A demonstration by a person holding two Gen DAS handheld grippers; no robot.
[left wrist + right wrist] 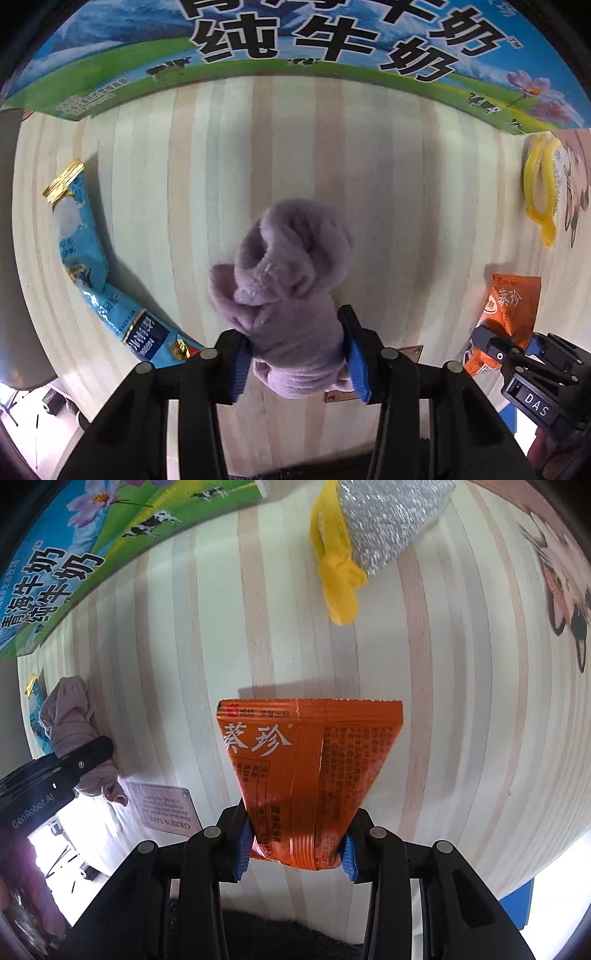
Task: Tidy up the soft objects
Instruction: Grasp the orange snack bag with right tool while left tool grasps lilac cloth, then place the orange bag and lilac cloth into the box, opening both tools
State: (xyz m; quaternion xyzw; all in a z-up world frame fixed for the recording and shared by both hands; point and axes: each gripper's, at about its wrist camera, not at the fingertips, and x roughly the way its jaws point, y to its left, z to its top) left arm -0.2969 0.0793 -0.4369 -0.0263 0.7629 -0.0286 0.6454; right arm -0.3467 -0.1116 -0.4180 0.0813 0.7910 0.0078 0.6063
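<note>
My left gripper (297,354) is shut on a fluffy purple sock (291,280) that sticks out forward over the striped wooden table (332,147). My right gripper (293,845) is shut on the lower end of an orange snack packet (310,757), held above the table. The right gripper with the orange packet (509,306) shows at the right of the left wrist view. The left gripper with the sock (74,731) shows at the left of the right wrist view.
A blue and green milk carton box (295,37) lies along the far side. A blue Nestle stick packet (85,258) lies at the left. A yellow and silver scrub cloth (369,528) lies far right beside a cartoon-printed item (561,579). A small plaque (162,805) sits near the table edge.
</note>
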